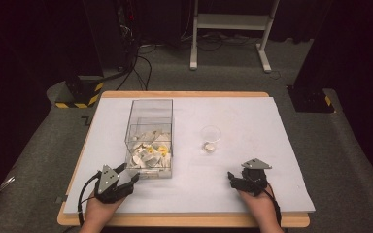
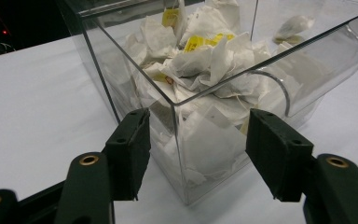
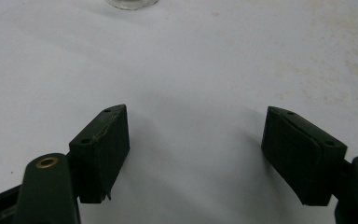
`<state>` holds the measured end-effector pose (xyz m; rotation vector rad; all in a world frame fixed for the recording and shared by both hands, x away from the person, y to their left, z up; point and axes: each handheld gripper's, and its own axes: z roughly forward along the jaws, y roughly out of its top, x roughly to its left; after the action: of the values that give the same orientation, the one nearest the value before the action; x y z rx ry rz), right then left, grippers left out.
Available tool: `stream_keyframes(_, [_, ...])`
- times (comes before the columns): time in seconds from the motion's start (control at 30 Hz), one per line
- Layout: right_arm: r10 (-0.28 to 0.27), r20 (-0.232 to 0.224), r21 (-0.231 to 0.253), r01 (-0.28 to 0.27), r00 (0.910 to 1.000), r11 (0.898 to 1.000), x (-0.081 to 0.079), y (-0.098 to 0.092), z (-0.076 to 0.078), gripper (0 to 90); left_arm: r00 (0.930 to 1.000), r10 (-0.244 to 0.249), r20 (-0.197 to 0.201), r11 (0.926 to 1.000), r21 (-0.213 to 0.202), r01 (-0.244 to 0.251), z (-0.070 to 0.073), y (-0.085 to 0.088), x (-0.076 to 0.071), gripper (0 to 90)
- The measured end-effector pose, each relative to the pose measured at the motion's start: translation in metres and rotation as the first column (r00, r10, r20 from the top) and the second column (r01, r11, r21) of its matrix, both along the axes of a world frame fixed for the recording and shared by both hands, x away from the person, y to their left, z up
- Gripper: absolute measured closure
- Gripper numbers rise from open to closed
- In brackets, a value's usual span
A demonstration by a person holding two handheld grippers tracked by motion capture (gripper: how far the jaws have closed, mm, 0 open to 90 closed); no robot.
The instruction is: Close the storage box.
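Note:
A clear plastic box [image 1: 150, 112] stands left of the table's middle, part filled with several white tea bags [image 1: 150, 153], some with yellow tags. My left gripper [image 1: 128, 173] sits at the box's near left corner. In the left gripper view its jaws [image 2: 198, 140] stand open on either side of that corner of the box [image 2: 121, 70], and crumpled tea bags [image 2: 205, 60] show through the walls. A small clear cup [image 1: 211, 138] holds one tea bag. My right gripper [image 1: 235, 175] rests near the front right, open over bare white cover [image 3: 196, 140], with the cup's base [image 3: 133, 3] far ahead.
A white sheet [image 1: 252, 116] covers the wooden table [image 1: 184, 221]. Beyond the table stand a white frame's legs [image 1: 228, 29], cables on the floor and a yellow-and-black striped base [image 1: 77, 92]. Bare sheet lies between box and cup.

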<state>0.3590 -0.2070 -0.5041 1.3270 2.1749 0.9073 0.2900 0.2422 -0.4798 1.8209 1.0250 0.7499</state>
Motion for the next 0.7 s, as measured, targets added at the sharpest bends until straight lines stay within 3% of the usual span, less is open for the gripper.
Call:
stream_keyframes(0.13, [0.004, 0.006, -0.006, -0.004, 1.0000, 1.000, 0.000, 0.000, 0.000, 23.7, 0.9998, 0.019, 0.006, 0.9998, -0.004, -0.019, 0.000, -0.002, 0.003, 36.8])
stream_keyframes(0.3, [0.001, -0.001, 0.004, -0.001, 1.0000, 1.000, 0.000, 0.000, 0.000, 23.8, 0.9966, 0.081, -0.014, 0.9968, 0.001, -0.081, 0.000, -0.004, 0.009, 21.9])
stream_keyframes(0.5, [0.004, -0.004, 0.006, -0.004, 1.0000, 1.000, 0.000, -0.001, 0.000, 24.0, 0.9951, 0.094, -0.031, 0.9952, -0.025, -0.095, -0.001, -0.002, 0.013, 17.4])
stream_keyframes(0.7, [0.001, -0.008, 0.007, -0.001, 1.0000, 1.000, 0.000, -0.001, 0.000, 23.4, 0.9956, 0.092, -0.018, 0.9957, 0.001, -0.092, -0.001, -0.002, 0.015, 16.0])
